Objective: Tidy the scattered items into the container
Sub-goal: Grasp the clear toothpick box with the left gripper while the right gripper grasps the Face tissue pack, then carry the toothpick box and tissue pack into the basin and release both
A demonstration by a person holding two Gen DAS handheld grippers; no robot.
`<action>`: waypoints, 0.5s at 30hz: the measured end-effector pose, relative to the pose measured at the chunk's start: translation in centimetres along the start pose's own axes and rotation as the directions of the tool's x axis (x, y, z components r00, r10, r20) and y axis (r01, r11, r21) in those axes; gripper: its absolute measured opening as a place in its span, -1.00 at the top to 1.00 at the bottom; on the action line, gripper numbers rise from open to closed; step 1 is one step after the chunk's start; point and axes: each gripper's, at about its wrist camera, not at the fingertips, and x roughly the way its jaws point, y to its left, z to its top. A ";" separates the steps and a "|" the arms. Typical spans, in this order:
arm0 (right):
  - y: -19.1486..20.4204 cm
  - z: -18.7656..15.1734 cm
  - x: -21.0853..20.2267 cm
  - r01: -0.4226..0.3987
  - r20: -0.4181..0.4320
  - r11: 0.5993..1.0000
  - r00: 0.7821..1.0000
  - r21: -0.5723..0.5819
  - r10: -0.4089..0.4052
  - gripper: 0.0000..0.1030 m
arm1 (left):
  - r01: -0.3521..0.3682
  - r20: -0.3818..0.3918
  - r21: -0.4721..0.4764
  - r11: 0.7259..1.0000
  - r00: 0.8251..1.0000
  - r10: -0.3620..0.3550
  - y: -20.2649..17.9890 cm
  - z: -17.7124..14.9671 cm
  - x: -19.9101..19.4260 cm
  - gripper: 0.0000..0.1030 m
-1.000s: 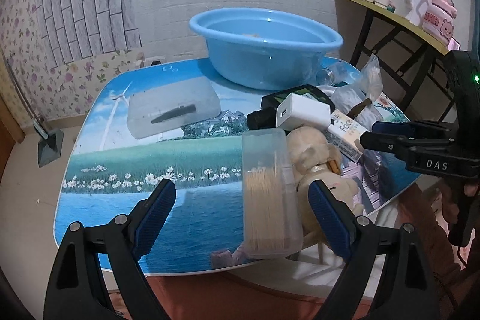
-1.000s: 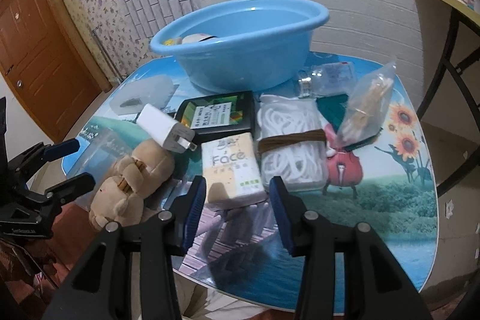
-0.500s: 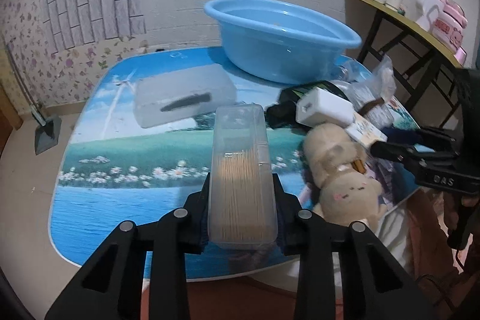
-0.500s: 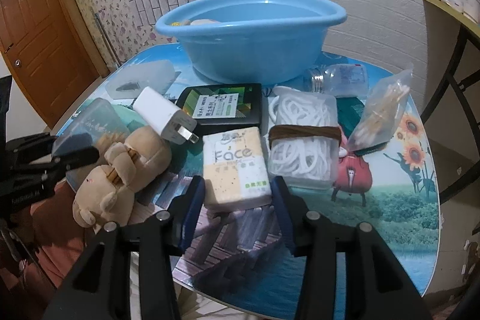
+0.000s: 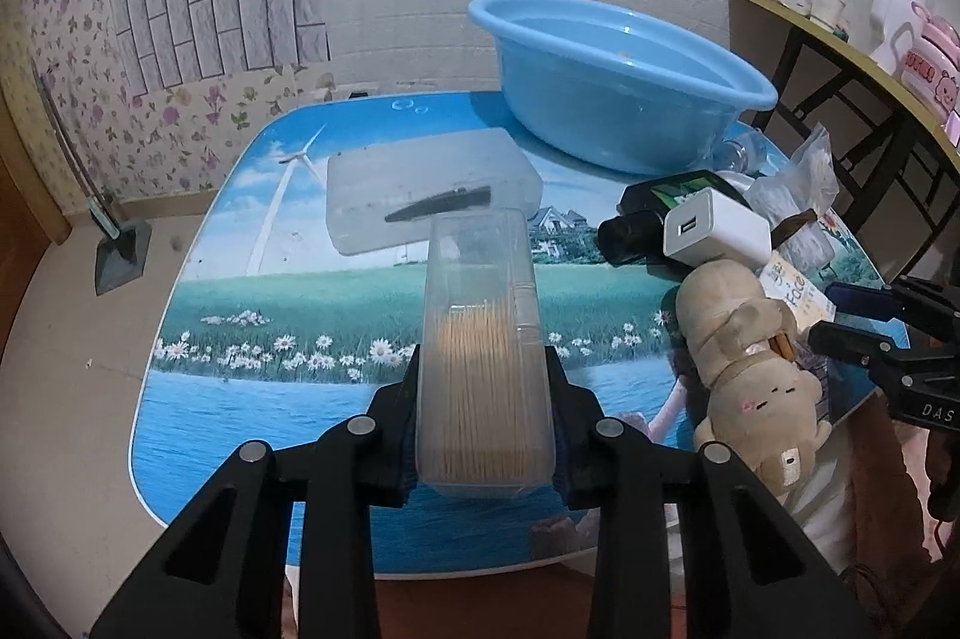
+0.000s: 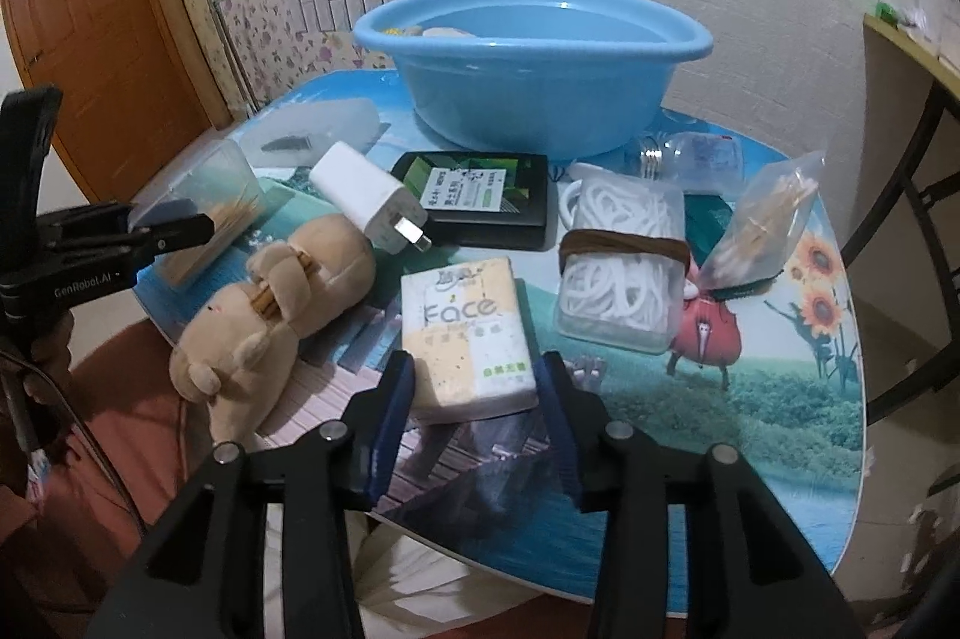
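The left gripper (image 5: 483, 402) has its fingers clamped on the near end of the clear toothpick box (image 5: 480, 339), so the box points toward the blue basin (image 5: 612, 81) at the desk's (image 5: 252, 417) far side. The right gripper (image 6: 474, 402) has its fingers closed against the sides of the tissue pack (image 6: 465, 327), in front of the basin, seemingly ready to lift.

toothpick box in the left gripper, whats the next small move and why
Probably lift it and carry it toward the blue basin. The left gripper is shut on the clear toothpick box, its fingers pressed to both sides, and the basin sits open at the table's far side.
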 end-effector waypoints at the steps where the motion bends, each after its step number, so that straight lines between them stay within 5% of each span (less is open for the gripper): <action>1: 0.0 0.1 0.1 -0.001 -0.004 1.000 1.000 0.004 0.002 0.10 | -0.001 0.002 0.003 1.000 1.000 0.001 -0.1 0.0 0.0 0.38; 15: -0.4 0.7 -0.1 -0.040 0.040 0.998 0.998 0.040 0.039 0.13 | -0.007 0.072 -0.018 1.000 0.997 0.008 0.1 0.6 -1.3 0.39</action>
